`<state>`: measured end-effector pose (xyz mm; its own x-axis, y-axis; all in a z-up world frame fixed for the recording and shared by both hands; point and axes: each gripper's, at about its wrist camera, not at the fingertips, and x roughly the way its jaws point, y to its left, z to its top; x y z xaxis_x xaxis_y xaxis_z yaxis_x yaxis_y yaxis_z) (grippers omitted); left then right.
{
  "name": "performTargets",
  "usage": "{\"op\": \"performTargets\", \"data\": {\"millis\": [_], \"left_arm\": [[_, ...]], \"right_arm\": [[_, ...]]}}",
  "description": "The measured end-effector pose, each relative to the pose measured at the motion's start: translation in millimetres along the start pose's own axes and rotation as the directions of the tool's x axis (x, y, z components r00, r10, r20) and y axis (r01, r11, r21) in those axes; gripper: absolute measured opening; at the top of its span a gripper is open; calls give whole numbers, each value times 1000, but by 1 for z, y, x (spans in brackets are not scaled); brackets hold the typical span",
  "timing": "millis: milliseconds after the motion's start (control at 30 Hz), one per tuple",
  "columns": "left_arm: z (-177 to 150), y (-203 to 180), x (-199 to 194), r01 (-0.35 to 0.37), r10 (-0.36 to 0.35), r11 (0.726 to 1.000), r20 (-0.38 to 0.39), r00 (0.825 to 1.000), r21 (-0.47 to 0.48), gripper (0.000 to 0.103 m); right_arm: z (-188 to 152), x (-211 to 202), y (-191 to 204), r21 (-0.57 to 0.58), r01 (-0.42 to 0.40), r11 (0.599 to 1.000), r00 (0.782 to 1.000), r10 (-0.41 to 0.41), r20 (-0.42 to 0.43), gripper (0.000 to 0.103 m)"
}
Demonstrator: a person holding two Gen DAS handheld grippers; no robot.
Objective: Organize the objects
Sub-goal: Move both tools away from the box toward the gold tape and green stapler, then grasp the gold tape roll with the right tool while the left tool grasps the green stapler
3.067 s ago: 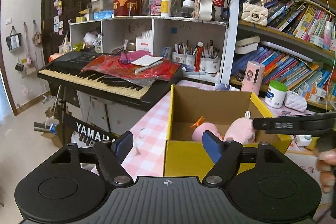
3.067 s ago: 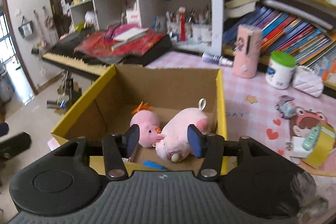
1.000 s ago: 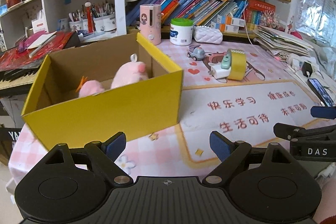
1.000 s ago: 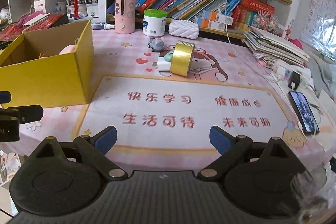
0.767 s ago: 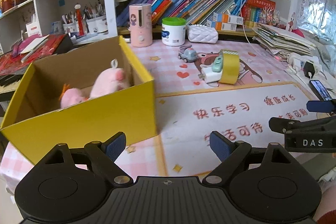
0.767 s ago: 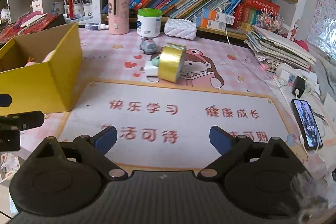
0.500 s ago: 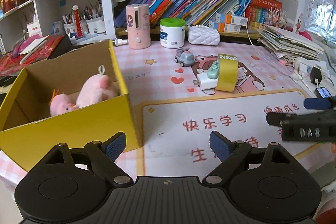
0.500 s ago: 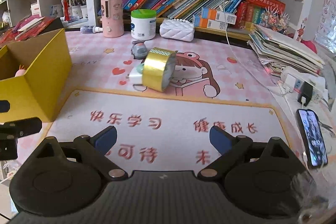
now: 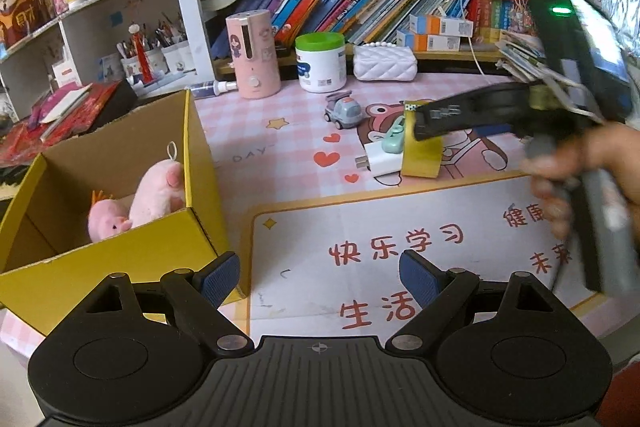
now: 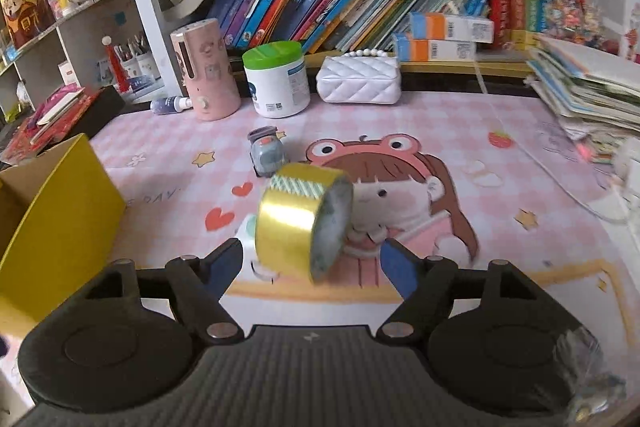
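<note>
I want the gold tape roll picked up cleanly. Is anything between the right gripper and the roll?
Nothing visible. The gold tape roll stands on edge just ahead of the right gripper, whose jaws are closing with no contact yet. A white charger touches the roll's left side, and the toy car sits behind it.

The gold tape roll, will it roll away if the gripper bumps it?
Probably: the gold tape roll stands on its round edge. Its shiny surface may be slippery. The right gripper is closing around it without touching yet.
</note>
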<state>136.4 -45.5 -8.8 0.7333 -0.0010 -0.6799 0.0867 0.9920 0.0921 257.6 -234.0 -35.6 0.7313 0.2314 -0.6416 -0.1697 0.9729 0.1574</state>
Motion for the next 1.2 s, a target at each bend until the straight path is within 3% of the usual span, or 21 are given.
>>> {"op": "performTargets", "data": {"millis": [133, 200, 333, 600, 833, 1000, 1200], "left_arm": [[1, -4, -3, -24, 24, 999, 3, 1000, 22, 89], [3, -5, -3, -31, 31, 999, 1, 1000, 24, 89], [5, -9, -2, -32, 32, 999, 4, 999, 30, 89], [21, -24, 20, 28, -28, 999, 7, 1000, 23, 89], [51, -45, 76, 107, -107, 994, -4, 994, -5, 86], [75, -69, 124, 116, -116, 991, 7, 993, 65, 67], [92, -91, 170, 97, -99, 985, 2, 995, 146, 53]], "right_arm": [[10, 31, 10, -41, -10, 999, 1000, 9, -19, 74], [15, 44, 13, -35, -14, 999, 999, 13, -35, 66], [21, 56, 14, -20, -10, 1000, 999, 9, -41, 42], [9, 19, -22, 1, -19, 1000, 997, 19, -78, 40], [-18, -21, -68, 40, 39, 998, 991, -34, -128, 40], [-34, -43, -86, 46, 75, 996, 987, -68, -146, 40], [-50, -54, -82, 5, 71, 997, 983, -69, -172, 39]]}}
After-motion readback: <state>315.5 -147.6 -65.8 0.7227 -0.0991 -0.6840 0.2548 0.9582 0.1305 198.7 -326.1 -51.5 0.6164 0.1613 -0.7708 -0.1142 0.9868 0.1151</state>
